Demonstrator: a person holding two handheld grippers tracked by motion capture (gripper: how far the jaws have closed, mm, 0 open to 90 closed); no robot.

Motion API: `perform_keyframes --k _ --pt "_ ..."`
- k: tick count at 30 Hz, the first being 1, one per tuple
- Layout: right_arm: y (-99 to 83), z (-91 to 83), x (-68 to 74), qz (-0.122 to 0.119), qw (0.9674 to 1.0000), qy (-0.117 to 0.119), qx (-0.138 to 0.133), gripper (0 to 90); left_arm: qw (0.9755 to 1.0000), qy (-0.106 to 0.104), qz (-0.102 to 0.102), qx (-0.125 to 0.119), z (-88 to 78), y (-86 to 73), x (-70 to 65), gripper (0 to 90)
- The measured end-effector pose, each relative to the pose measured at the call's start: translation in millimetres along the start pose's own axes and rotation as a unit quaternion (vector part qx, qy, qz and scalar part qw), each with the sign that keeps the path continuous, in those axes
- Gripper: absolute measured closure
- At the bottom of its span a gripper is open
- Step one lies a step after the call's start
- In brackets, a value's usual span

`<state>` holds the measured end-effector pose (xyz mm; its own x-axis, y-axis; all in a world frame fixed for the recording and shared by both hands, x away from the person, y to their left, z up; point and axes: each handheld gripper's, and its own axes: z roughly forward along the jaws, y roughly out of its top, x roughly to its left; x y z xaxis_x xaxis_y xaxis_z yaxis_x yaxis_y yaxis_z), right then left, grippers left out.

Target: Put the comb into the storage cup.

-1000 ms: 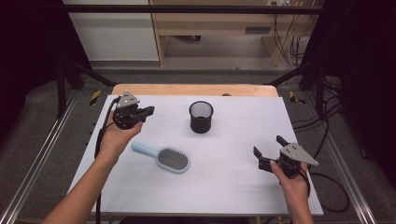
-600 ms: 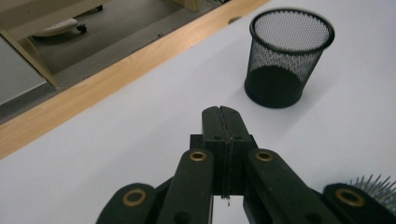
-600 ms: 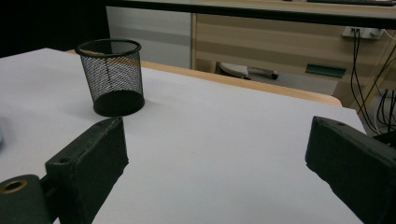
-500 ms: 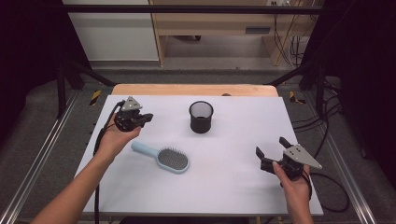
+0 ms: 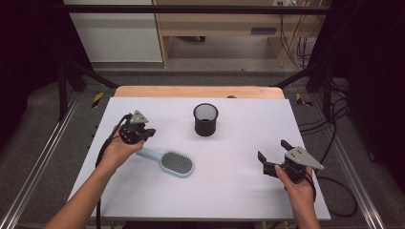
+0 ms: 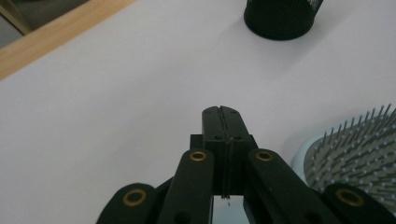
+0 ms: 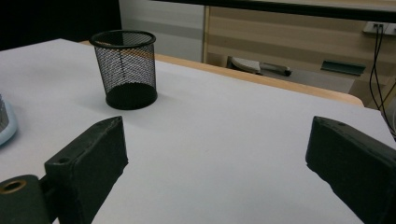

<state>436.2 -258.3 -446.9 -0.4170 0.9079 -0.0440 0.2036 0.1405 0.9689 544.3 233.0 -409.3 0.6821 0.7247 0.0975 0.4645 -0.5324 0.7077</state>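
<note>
A light blue hairbrush (image 5: 171,161) lies bristles up on the white table, its head (image 6: 359,154) at the right edge of the left gripper view. My left gripper (image 5: 149,133) hovers just above the brush's handle end, jaws shut with nothing between them (image 6: 222,112). A black mesh cup (image 5: 206,119) stands upright behind the brush, toward the table's far middle (image 7: 125,69). My right gripper (image 5: 273,150) rests low at the table's right front, jaws wide open and empty (image 7: 215,144).
The white table top (image 5: 229,191) has a wooden strip (image 5: 198,91) along its far edge. Metal rails and cables run along both sides of the table. Shelving and a cabinet stand on the floor beyond.
My left hand has sunk and come nearer, from beside the table's far left toward the brush handle. The right hand has stayed put.
</note>
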Motion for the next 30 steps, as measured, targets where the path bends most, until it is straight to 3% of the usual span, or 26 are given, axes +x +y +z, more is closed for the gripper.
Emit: perform_keyframes --k 7,13,17,19,24,26,30 --pt "-0.1 -2.7 3.1 -0.004 1.0 -0.002 0.002 5.6 0.9996 -0.008 -0.025 0.01 12.4 -23.2 1.7 90.0" --pt "-1.5 1.2 2.4 0.004 1.0 0.001 0.006 5.7 0.9991 -0.008 -0.019 0.036 22.6 -33.7 3.0 90.0" --pt "-2.4 1.2 4.6 -0.005 0.9999 0.005 0.011 5.7 0.9992 -0.001 -0.023 0.032 22.2 -35.5 4.2 90.0" --pt "-3.1 0.3 5.5 -0.007 0.9999 0.006 0.013 5.8 0.999 -0.007 -0.028 0.033 22.2 -35.6 5.4 90.0" --pt "-2.0 2.9 4.5 0.012 0.9999 0.002 0.01 6.0 0.9983 -0.014 -0.013 0.056 22.5 -36.0 1.1 90.0" --pt "1.1 4.4 3.4 0.011 0.9999 0.001 0.004 6.2 0.9982 -0.016 -0.022 0.054 21.1 -36.8 0.6 90.0" --pt "-2.2 3.2 3.5 0.006 0.9998 0.009 0.014 6.3 0.9974 -0.018 -0.009 0.07 19.7 -34.0 -0.6 90.0"
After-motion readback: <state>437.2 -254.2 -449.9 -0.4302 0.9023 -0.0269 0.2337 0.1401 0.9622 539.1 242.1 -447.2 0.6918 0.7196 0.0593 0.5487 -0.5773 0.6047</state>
